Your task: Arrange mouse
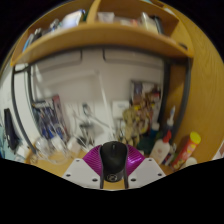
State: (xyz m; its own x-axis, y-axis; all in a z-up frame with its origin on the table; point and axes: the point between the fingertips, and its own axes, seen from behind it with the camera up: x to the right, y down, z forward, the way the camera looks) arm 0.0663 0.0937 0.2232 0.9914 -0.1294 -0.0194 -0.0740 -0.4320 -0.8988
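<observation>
Black rounded plastic mouse clamped between hand-held gripper pads | step: carry | next: lower onto counter beneath mouse.

Looks like a home study corner: wooden desk hutch with shelves, cluttered bottles and figurines beneath.

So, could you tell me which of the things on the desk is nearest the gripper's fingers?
The black mouse: it sits right between the gripper fingers, against the purple pads. The bottles and other clutter all stand further back against the wall.
</observation>
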